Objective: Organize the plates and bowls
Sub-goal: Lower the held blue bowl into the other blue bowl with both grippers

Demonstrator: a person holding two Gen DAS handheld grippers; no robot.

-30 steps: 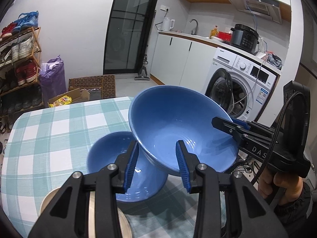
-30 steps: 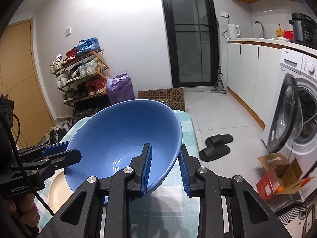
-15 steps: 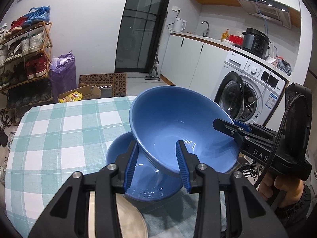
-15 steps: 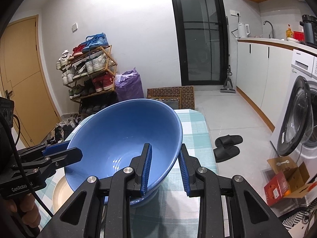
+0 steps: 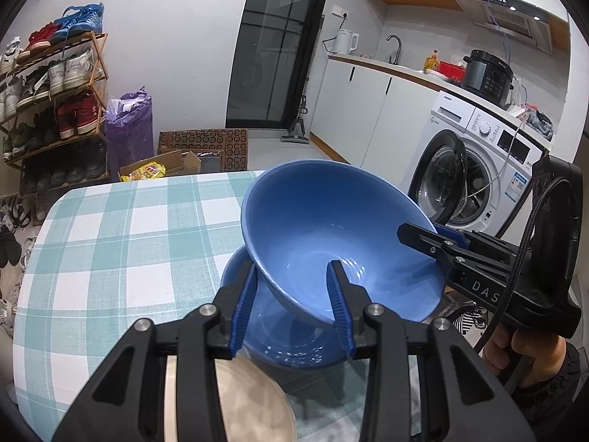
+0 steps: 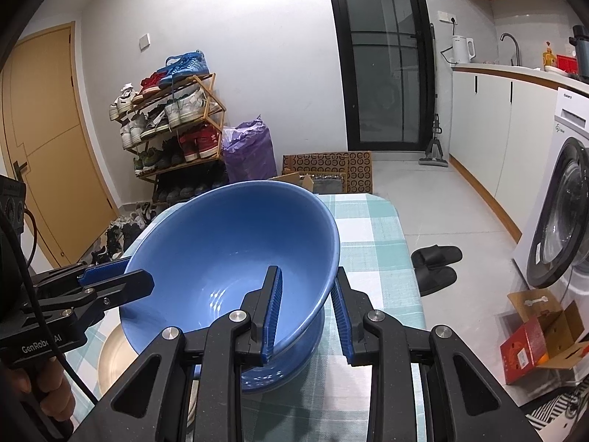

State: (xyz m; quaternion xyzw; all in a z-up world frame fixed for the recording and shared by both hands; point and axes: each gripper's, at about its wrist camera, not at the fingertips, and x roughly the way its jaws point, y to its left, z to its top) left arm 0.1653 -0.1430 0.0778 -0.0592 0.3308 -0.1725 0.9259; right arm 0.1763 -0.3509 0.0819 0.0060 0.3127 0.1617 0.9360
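Left gripper (image 5: pixel 292 302) and right gripper (image 6: pixel 305 313), jaws partly closed astride opposite rims, hold a large blue bowl (image 5: pixel 331 235) tilted just above a second blue bowl (image 5: pixel 294 346) beside a beige plate (image 5: pixel 254 401) on the checked tablecloth (image 5: pixel 121 243).

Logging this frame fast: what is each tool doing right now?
Left tool: shut on the rim of the large glossy blue bowl.
Right tool: shut on the opposite rim of that same large glossy blue bowl.
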